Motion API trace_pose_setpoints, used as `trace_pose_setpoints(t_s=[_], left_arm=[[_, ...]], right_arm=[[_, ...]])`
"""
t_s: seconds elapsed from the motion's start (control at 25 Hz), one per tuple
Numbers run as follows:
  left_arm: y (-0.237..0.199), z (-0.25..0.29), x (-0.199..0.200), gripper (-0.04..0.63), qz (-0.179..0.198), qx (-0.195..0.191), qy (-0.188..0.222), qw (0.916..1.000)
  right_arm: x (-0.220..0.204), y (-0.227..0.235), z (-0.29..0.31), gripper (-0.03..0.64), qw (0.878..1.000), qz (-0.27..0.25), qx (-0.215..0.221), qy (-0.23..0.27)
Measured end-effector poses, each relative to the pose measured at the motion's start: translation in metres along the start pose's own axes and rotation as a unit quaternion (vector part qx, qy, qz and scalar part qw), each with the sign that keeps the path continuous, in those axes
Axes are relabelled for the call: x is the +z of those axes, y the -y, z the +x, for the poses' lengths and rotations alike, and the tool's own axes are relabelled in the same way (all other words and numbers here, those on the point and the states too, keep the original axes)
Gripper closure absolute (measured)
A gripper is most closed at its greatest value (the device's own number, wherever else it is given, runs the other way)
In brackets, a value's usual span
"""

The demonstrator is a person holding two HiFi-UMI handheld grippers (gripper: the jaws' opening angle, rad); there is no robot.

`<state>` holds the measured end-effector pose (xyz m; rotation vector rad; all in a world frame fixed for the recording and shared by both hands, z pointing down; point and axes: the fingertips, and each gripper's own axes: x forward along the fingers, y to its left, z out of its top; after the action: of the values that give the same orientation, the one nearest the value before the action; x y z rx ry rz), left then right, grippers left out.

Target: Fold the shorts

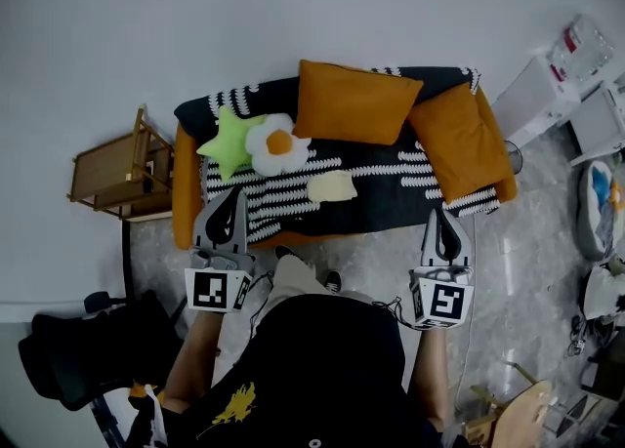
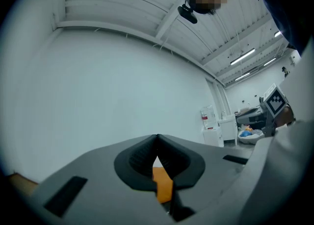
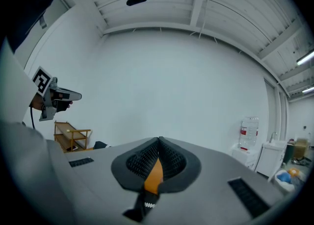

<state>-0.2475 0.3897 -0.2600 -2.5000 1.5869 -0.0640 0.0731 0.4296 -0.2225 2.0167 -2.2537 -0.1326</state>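
Head view showed a pale, cream-coloured piece that I took for the shorts [image 1: 332,185] lying small and compact on the black-and-white striped throw [image 1: 391,168] of an orange sofa [image 1: 184,197], just beside a fried-egg pillow [image 1: 278,143] and a green star pillow [image 1: 227,143], below two orange cushions [image 1: 354,102]. The left gripper [image 1: 237,192] and right gripper [image 1: 444,212] were held level at the sofa's front edge, well apart from the cloth, both with jaws together. Left gripper view confirmed the tips met with nothing clamped; only a sliver of orange showed in the hollow under them. Right gripper view gave the same: jaws closed and empty, facing a bare wall. Such a tidy bundle would fit shorts bunched and waiting as well as shorts already folded; its layers were too small to read. Any handling there would call for pinching the thin cloth alone, clear of the soft throw beneath.
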Motion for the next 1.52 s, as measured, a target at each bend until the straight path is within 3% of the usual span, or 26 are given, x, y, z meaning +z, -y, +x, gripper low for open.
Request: trace_pose_setpoints(t_s=[0.44, 0.64, 1.08, 1.32, 1.52], left_arm=[[-0.001, -0.008, -0.011, 0.583, -0.016, -0.009, -0.013, 0.9998], [-0.01, -0.013, -0.018, 0.583, -0.024, -0.007, -0.021, 0.9995], [-0.021, -0.018, -0.025, 0.583, -0.03, 0.003, -0.015, 0.9994], [-0.016, -0.005, -0.014, 0.583, -0.019, -0.018, -0.007, 0.9996], [-0.008, 0.009, 0.007, 0.583, -0.041, -0.01, 0.01, 0.9991]], right_arm=[[-0.001, -0.017, 0.003, 0.603, 1.0, -0.011, 0.012, -0.013], [0.001, -0.04, 0.012, 0.603, 0.999, -0.025, 0.04, -0.023], [0.018, -0.08, 0.035, 0.603, 0.996, -0.032, 0.084, 0.011], [0.026, -0.083, 0.038, 0.603, 0.984, -0.049, 0.169, -0.021], [0.033, -0.085, 0.059, 0.603, 0.979, -0.032, 0.197, -0.03]])
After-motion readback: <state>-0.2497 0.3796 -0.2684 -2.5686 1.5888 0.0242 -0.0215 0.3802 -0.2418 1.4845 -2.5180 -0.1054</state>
